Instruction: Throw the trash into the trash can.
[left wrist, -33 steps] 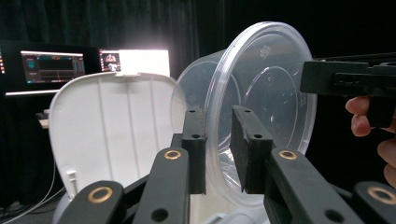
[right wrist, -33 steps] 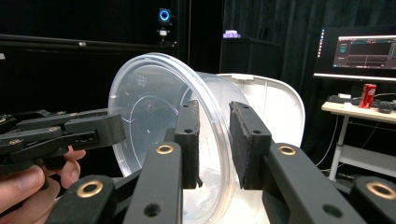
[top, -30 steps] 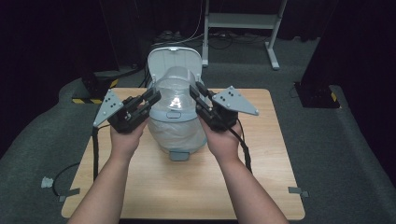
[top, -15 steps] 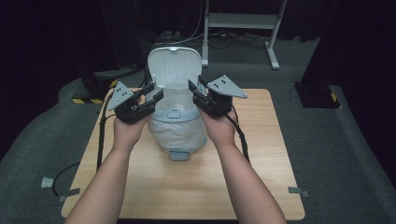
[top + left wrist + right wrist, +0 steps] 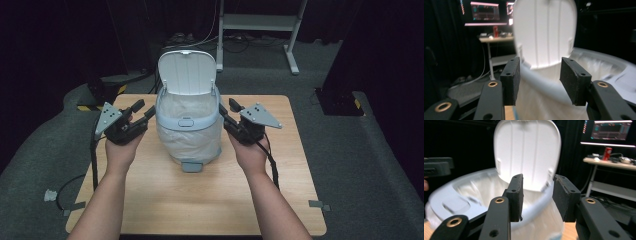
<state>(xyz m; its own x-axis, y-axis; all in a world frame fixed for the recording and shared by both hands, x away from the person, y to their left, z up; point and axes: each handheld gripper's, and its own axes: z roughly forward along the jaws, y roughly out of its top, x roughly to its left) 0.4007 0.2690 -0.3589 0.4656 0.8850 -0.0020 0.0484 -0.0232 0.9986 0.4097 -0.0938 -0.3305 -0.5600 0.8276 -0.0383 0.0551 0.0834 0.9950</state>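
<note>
Left gripper (image 5: 142, 111) and right gripper (image 5: 228, 111): jaws apart, nothing gripped, just been opening, then easing back a little. Flanked the pale blue-grey plastic pedal bin (image 5: 188, 122) mid-table on the light wooden tabletop (image 5: 200, 200), lid up. Thin, crinkly, translucent white bag liner (image 5: 190, 142) folded over the smooth rim. Risk, judging from here: could slip off or tear under a snagging pad; could tip the light bin sideways.

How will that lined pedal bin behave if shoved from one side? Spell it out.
The bin looks like thin plastic, so probably light and apt to slide on the smooth table. Its raised lid may wobble or drop shut. The liner draped outside looks floppy and slippery.
</note>
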